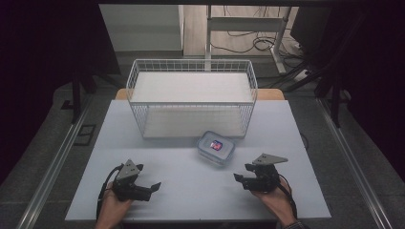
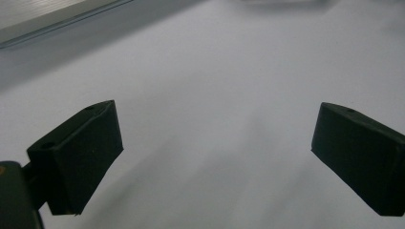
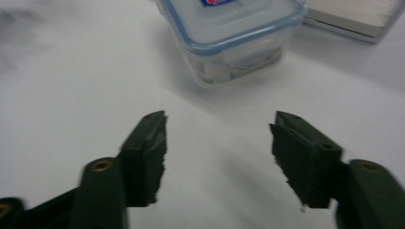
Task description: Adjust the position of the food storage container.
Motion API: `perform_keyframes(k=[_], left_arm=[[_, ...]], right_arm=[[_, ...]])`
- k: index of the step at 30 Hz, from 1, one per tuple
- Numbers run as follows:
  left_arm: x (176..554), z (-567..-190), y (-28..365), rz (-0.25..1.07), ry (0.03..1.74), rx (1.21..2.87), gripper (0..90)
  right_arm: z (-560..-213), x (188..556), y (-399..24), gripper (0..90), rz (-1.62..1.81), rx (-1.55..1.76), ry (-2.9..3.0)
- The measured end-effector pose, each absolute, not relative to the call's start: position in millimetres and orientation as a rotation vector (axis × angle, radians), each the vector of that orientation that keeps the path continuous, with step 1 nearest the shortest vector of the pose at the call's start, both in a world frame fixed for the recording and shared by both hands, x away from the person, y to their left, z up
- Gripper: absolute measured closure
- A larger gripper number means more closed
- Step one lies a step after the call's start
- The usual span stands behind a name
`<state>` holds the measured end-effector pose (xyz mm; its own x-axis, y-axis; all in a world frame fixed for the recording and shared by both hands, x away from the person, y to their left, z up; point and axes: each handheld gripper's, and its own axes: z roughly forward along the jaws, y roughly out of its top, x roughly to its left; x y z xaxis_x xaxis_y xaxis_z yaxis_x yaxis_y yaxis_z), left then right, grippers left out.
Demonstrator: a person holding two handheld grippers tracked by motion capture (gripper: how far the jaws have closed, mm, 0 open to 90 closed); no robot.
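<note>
Two claws hover released over a pale surface (image 1: pixel 191 191).
The left claw (image 1: pixel 154 187) and right claw (image 1: pixel 237 178) both gape, gripping nothing; the lidded clear container (image 1: pixel 216 148) sits between them, farther off, near the wire basket (image 1: pixel 191 98).

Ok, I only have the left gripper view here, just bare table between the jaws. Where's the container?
Observer: The clear container sits near the table's middle, just in front of the wire basket.
Operator: Is its lid on?
Observer: Yes, a blue-rimmed lid with a small red and blue label covers it.
Operator: Which hand-held gripper is nearer?
Observer: The right hand-held gripper; it points at the container with open jaws, nothing between them.
</note>
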<state>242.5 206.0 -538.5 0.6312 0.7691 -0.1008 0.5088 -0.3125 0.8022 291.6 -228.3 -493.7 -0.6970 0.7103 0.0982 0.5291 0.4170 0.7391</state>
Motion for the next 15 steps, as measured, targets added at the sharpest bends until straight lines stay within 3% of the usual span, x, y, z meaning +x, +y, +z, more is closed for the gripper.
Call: perform_keyframes(k=[10,12,15], left_arm=[[240,-538,207,0.377,1.003,1.985,2.9],[240,-538,206,0.371,1.0,1.989,2.9],[240,-538,206,0.373,0.996,1.996,2.9]], right_arm=[[-480,310,-213,82.6,1.175,0.974,2.447],[-479,319,-209,88.2,1.174,0.963,2.458],[-476,335,-202,89.6,1.182,0.97,2.454]])
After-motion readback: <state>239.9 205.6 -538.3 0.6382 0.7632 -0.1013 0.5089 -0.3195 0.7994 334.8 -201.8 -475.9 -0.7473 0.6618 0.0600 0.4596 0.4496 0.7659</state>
